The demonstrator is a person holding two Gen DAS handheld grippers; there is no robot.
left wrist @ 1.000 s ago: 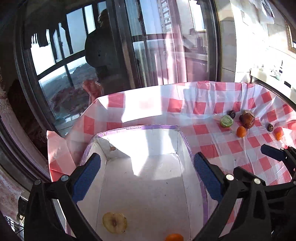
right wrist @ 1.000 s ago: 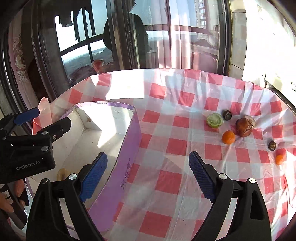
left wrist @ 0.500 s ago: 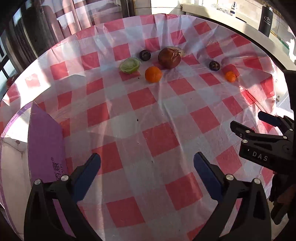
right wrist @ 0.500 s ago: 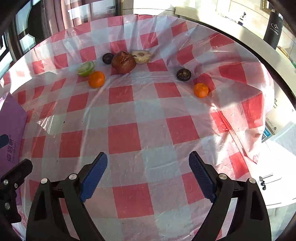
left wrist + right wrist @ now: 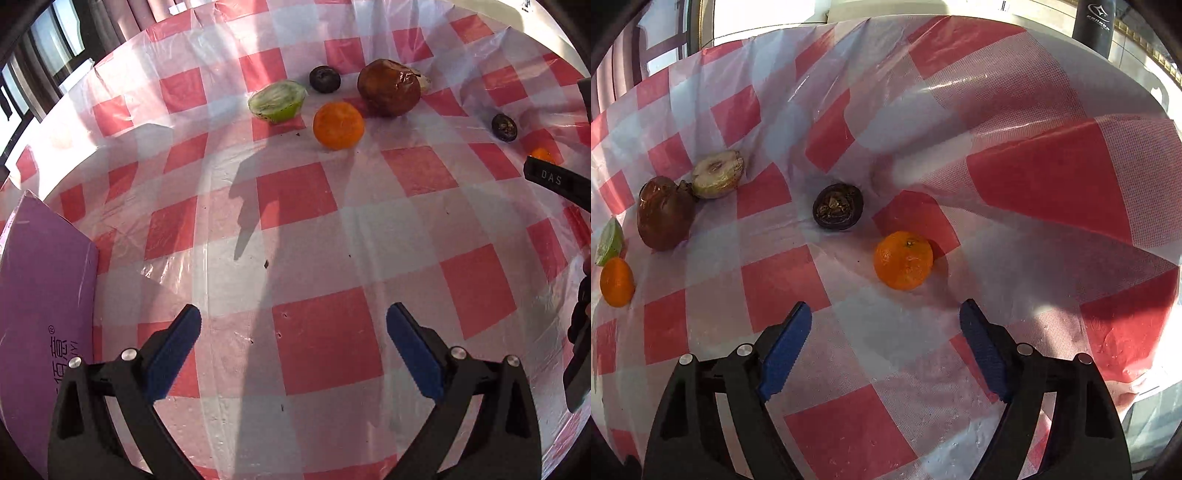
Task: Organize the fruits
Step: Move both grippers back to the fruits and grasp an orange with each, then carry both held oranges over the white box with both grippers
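Fruits lie on the red-and-white checked tablecloth [image 5: 295,206]. In the left wrist view a green half fruit [image 5: 277,101], a dark round fruit [image 5: 325,78], a brown fruit [image 5: 388,88] and an orange [image 5: 338,124] cluster far ahead of my open left gripper [image 5: 293,314], which is empty. In the right wrist view a second orange [image 5: 903,259] sits just beyond the tips of my right gripper [image 5: 885,308]. Its jaws are closing with nothing between them. A dark shrivelled fruit [image 5: 837,206] lies behind that orange. A pale half fruit [image 5: 718,173] leans by the brown fruit [image 5: 665,216].
A purple box [image 5: 40,295] stands at the left edge of the left wrist view. The right gripper's black body [image 5: 557,181] juts in from the right there, half hiding a small orange [image 5: 541,153]. The cloth bulges in folds at the table's right edge [image 5: 1071,177]. A black bottle [image 5: 1095,22] stands beyond.
Both grippers swung from the purple box toward the fruits and came lower and closer. The right gripper's jaws have narrowed, and the second orange now lies just ahead of them.
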